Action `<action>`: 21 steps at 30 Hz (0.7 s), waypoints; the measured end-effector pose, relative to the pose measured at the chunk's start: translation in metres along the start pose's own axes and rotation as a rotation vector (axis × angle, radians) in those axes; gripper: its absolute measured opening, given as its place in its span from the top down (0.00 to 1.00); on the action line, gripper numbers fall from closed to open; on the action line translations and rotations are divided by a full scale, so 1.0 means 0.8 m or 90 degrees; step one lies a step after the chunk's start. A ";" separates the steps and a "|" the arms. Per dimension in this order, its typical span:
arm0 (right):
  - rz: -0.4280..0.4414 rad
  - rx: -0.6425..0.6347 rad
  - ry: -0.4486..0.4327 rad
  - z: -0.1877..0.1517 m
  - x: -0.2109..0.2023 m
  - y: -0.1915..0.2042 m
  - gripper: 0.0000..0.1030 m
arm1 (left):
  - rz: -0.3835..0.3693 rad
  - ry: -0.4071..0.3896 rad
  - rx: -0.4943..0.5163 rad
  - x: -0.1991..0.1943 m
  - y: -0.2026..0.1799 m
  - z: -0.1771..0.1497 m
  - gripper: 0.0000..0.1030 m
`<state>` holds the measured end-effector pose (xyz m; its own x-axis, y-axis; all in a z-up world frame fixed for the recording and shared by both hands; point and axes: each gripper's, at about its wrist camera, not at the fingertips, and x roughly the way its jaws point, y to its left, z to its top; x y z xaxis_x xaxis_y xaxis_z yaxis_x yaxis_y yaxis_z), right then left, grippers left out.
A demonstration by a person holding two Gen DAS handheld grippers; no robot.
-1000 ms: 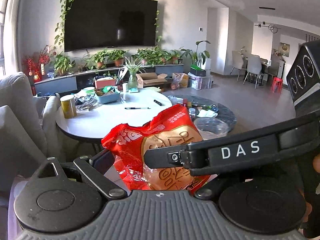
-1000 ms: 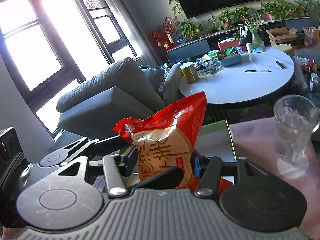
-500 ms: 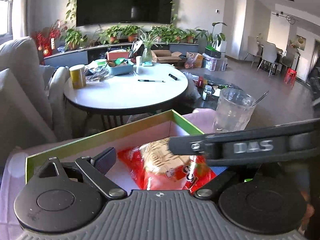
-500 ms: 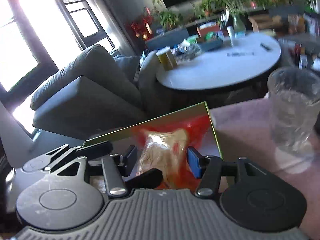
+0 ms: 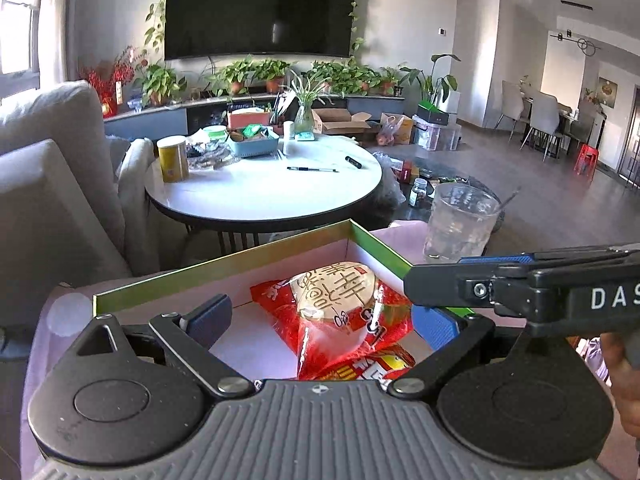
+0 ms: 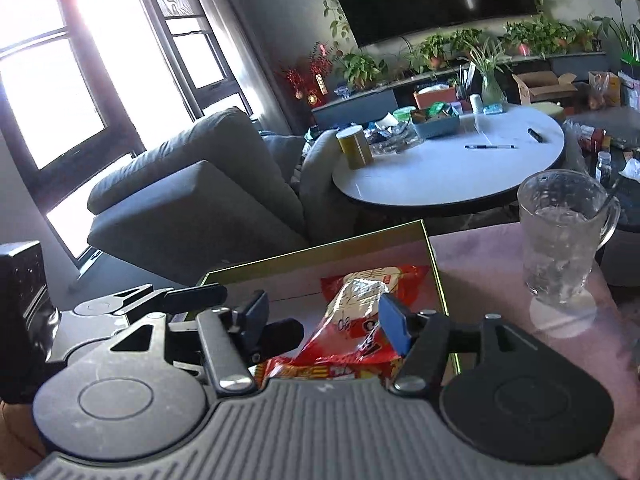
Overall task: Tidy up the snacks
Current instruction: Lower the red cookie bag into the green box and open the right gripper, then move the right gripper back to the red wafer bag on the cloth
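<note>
Item: one red snack packet (image 5: 344, 316), lying inside the green-rimmed box (image 5: 224, 264) on the pink-covered worktop (image 6: 480, 264), towards the box's corner nearest the glass mug (image 6: 560, 240); a second red wrapper with yellow print (image 5: 372, 366) shows just under its near end. We judge the packet light, soft and crinkly, its glossy film slippery and its round cake inside liable to crumble; the flat sealed edges at either end look the best places to take hold, not the puffed middle. Left tongs (image 5: 320, 320): apart, one blue pad on each side of the packet, neither pressing on it. Right tongs (image 6: 324, 316): they have just been opening; we see the packet between the pads, the right-hand blue pad close against the film and the other well clear, so we count the packet as let go and resting on the box floor. The right tongs' finger also crosses the left wrist view above the box's corner nearest the mug. Around the box: the mug stands just beside that corner, a spoon handle leaning out of it, and we judge it the one thing a withdrawing hand could knock. Beyond the box, well apart: a round white table (image 5: 260, 192) bearing a yellow canister (image 5: 173, 159), a blue basket (image 5: 252, 145) and a pen (image 5: 312, 169); a grey sofa (image 6: 192, 200) beside the table.
</note>
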<state>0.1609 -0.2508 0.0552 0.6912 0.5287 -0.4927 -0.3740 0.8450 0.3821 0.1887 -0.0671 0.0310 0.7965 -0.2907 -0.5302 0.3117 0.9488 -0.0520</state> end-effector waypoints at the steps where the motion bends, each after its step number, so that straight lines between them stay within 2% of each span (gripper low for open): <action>1: 0.000 -0.004 -0.004 -0.002 -0.006 0.004 0.45 | 0.001 -0.005 0.007 -0.006 -0.002 -0.001 0.06; 5: 0.006 -0.021 -0.011 -0.003 -0.018 0.012 0.44 | 0.007 -0.020 0.022 -0.029 -0.009 -0.006 0.05; 21: 0.006 -0.044 -0.011 -0.026 -0.058 0.035 0.43 | 0.009 -0.031 -0.008 -0.098 -0.010 -0.037 0.04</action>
<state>0.1057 -0.2503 0.0728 0.6981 0.5351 -0.4758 -0.4219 0.8443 0.3305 0.1080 -0.0483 0.0480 0.8248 -0.2828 -0.4897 0.2939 0.9542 -0.0561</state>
